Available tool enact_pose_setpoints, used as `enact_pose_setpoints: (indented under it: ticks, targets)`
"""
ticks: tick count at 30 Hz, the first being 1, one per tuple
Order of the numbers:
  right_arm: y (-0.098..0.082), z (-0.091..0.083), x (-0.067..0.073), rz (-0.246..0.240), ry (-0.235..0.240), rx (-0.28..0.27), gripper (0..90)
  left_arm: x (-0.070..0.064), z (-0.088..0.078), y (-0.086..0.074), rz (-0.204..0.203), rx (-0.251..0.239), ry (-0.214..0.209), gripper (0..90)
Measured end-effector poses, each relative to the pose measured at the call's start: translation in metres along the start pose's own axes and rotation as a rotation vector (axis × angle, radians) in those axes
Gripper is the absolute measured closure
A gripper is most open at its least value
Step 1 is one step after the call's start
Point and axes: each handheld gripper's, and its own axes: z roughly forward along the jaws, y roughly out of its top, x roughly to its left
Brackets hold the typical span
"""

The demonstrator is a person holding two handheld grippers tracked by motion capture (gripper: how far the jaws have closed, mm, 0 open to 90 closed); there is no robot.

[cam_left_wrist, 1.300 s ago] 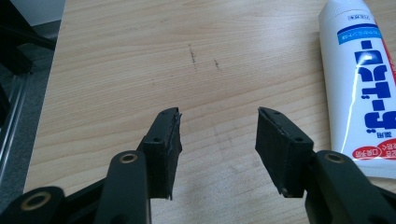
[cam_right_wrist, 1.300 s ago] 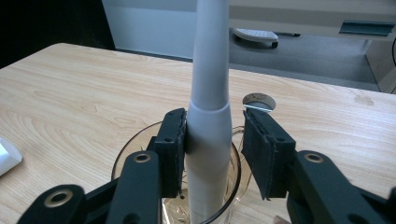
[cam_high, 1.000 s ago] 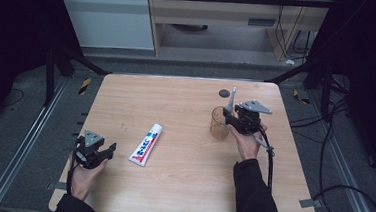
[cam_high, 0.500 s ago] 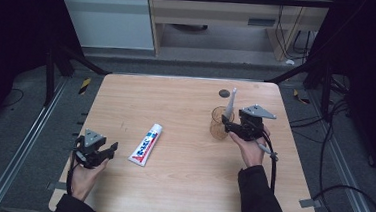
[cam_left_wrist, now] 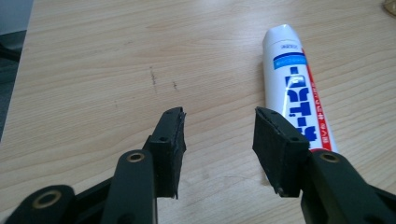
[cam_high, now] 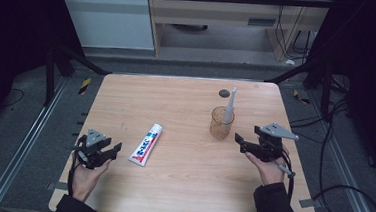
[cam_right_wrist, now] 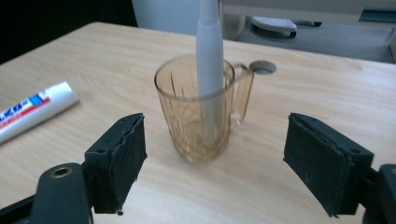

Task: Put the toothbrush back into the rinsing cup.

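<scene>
The toothbrush (cam_high: 229, 105) now stands free in the amber glass mug (cam_high: 221, 123), toward two o'clock on the worktop (cam_high: 179, 195): the right gripper (cam_high: 239, 141) has let go and drawn back to the mug's four o'clock, its jaws just opened wide and empty. That step looks finished. The toothpaste tube (cam_high: 145, 144) lies untouched at eight o'clock, and the left gripper (cam_high: 115, 149), beside it, has open jaws just narrowing on nothing.

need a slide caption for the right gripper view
Open right gripper facing an amber glass mug holding a white toothbrush handle, apart from its fingers on a light wooden table.
</scene>
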Motion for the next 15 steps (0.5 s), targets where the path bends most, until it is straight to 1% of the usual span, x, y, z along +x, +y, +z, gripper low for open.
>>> enact_pose_setpoints:
  ticks: [3,5,8,10,13,15]
  targets:
    - [-0.010,-0.007,-0.004,-0.006,-0.012,0.025,19.7,-0.003,-0.002,0.002,0.013,-0.002,-0.015,54.0]
    - [-0.018,-0.011,-0.007,0.007,-0.016,0.033,19.5,-0.005,-0.002,0.004,0.021,0.005,-0.027,55.0]
    - [-0.032,-0.014,-0.010,0.010,-0.023,0.067,19.3,-0.008,-0.002,0.005,0.032,0.017,-0.041,55.7]
    - [-0.041,-0.017,-0.011,0.008,-0.023,0.089,19.3,-0.010,-0.003,0.006,0.033,0.018,-0.044,56.1]
    - [-0.052,-0.021,-0.013,-0.004,-0.041,0.116,19.3,-0.011,-0.004,0.008,0.046,0.029,-0.051,56.7]
    - [-0.057,-0.023,-0.014,-0.009,-0.048,0.131,19.3,-0.012,-0.003,0.008,0.045,0.036,-0.061,56.6]
